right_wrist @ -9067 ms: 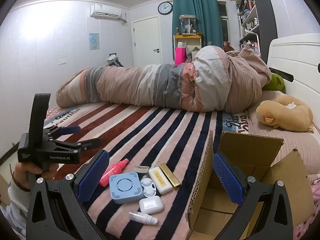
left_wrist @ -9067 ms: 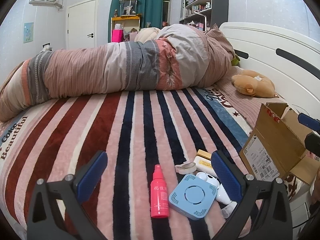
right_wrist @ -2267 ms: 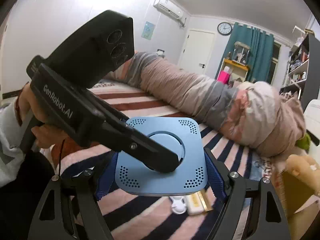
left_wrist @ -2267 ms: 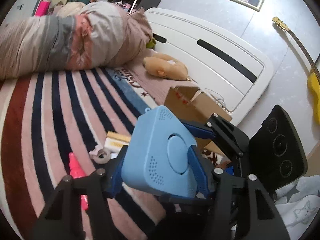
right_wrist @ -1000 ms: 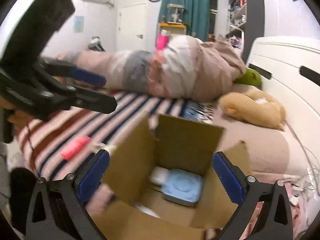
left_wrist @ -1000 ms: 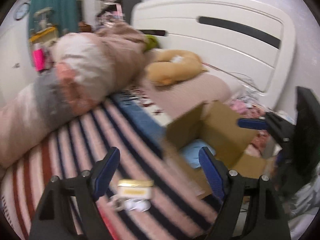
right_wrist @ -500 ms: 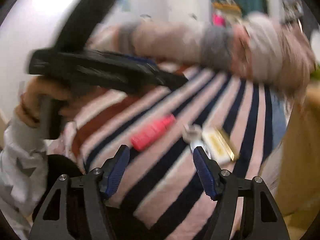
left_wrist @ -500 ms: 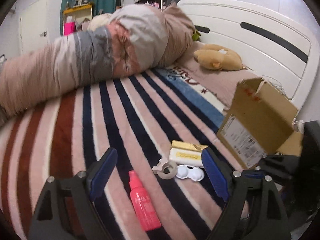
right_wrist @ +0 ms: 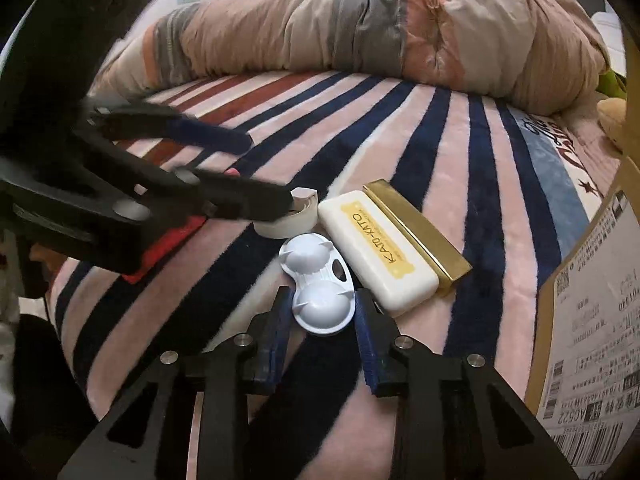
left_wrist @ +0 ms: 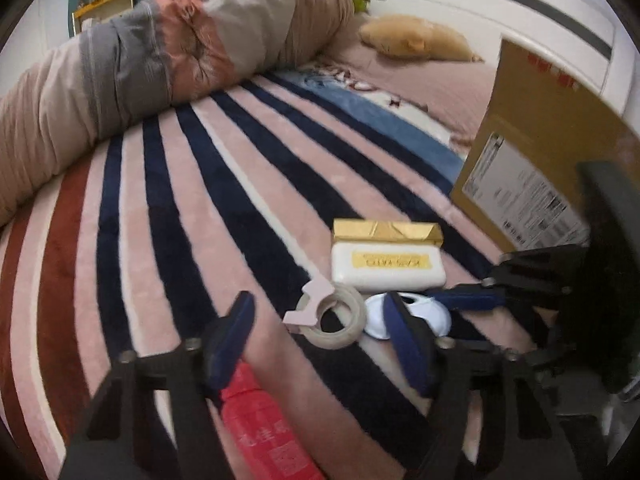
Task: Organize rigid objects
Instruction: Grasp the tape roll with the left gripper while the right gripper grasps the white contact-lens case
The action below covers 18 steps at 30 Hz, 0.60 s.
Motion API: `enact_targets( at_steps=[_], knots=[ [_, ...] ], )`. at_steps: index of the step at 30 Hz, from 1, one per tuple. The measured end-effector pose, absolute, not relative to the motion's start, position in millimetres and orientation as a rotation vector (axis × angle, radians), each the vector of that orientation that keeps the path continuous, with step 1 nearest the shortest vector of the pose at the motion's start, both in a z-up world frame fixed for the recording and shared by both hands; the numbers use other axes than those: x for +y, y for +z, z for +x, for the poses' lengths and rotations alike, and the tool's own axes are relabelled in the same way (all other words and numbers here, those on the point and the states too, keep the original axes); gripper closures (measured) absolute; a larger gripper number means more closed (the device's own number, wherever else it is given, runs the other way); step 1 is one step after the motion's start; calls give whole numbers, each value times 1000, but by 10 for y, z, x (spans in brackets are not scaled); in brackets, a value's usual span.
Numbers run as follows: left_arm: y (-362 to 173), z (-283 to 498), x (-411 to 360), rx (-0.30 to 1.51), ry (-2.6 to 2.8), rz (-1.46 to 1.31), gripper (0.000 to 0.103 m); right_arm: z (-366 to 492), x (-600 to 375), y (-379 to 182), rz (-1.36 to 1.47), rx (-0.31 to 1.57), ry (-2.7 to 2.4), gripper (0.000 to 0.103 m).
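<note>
On the striped blanket lie a white two-domed case [right_wrist: 318, 282], a white box with a yellow label [right_wrist: 378, 252], a gold bar-shaped box [right_wrist: 416, 228], a tape roll [left_wrist: 334, 316] and a red bottle [left_wrist: 260, 432]. My right gripper [right_wrist: 320, 314] has its blue pads on both sides of the white case's near dome, closed against it. My left gripper [left_wrist: 320, 336] is open, low over the blanket, with the tape roll between its fingers and the red bottle just under its left finger. The case also shows in the left wrist view [left_wrist: 374, 316], partly hidden by my right finger.
A cardboard box [left_wrist: 552, 152] with a shipping label stands at the right on the bed. A rolled duvet [right_wrist: 360, 28] lies across the back. A tan plush toy [left_wrist: 416, 38] rests near the white headboard [left_wrist: 520, 4].
Both grippers have dropped low to the objects. The right one has narrowed around the white case. The left one has moved forward over the tape roll.
</note>
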State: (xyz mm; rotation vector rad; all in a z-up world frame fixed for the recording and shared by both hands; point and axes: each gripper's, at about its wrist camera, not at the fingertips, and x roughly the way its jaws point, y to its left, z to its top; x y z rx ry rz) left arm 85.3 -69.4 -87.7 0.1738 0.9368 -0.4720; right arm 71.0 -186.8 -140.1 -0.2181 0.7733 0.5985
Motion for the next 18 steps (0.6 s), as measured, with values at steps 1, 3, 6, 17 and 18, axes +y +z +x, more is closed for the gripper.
enact_targets(
  at_steps=[1, 3, 6, 17, 18],
  knots=[
    [-921, 875, -710, 954, -453, 171, 57, 662, -1900, -1388, -223, 771, 592, 77],
    [-988, 919, -700, 983, -427, 152, 62, 552, -1948, -1363, -239, 766, 582, 77],
    [-1065, 942, -739, 1002, -449, 157, 62, 389, -2010, -1343, -279, 769, 572, 76],
    [-1120, 908, -888, 1004, -459, 236, 48, 502, -1959, -1386, -301, 748, 588, 68],
    [-1141, 926, -887, 1010, -447, 230, 59, 508, -1958, -1394, -306, 752, 589, 69]
  ],
)
